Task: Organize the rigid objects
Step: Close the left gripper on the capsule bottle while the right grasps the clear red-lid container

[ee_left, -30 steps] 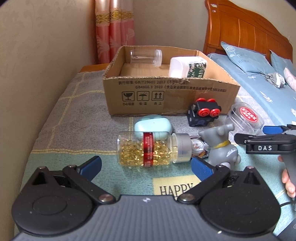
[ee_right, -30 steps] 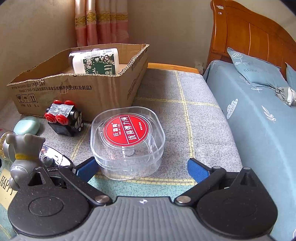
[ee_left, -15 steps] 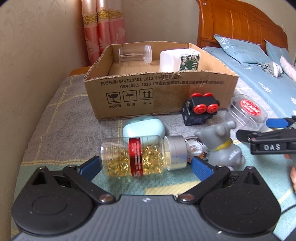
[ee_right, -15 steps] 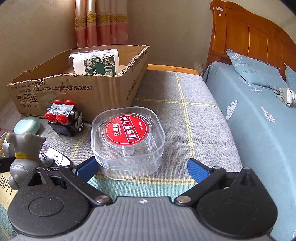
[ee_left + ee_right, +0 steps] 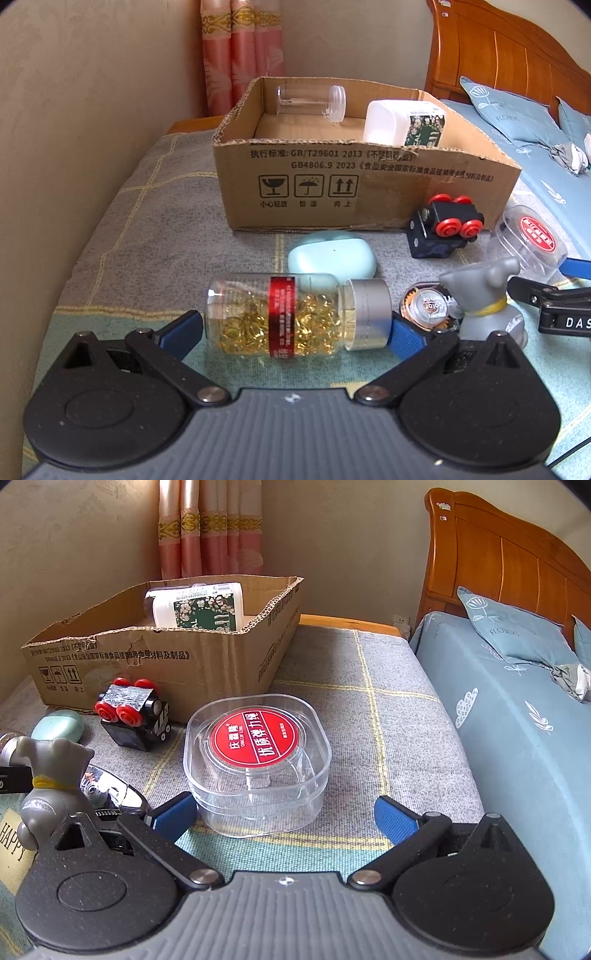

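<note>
— Left gripper (image 5: 295, 325)?
— Spread wide, lined up end to end with the capsule bottle (image 5: 280, 317) lying on its side straight ahead between the pads. Right pad at or against the silver cap, a sliver of gap at the glass base. No squeeze visible, so not yet a hold.
— Why lengthwise?
— Probably because of the round body: across the belly, likely to roll; base to cap, two flat ends to press on.
— And the right gripper (image 5: 284, 812)?
— Equally wide, empty, hovering low with the clear case with red label (image 5: 258, 753) just ahead, between the blue pads and touching neither. Probably queued as the next pick.
— Destination?
— Presumably the cardboard box (image 5: 369, 184), farther ahead of both grippers, already holding a clear jar (image 5: 310, 101) and a white bottle (image 5: 402, 123), both on their sides.
— Left outside on the table (image 5: 147, 240)?
— Just beyond the capsule bottle, a mint earbud case (image 5: 332, 254); ahead and to the right, a grey dog figure (image 5: 484, 295) standing upright and a black toy with red wheels (image 5: 443, 229) parked near the box wall.
— Risk?
— Glass slipping out of an end grip if closed off-centre; worth squaring up first.
</note>
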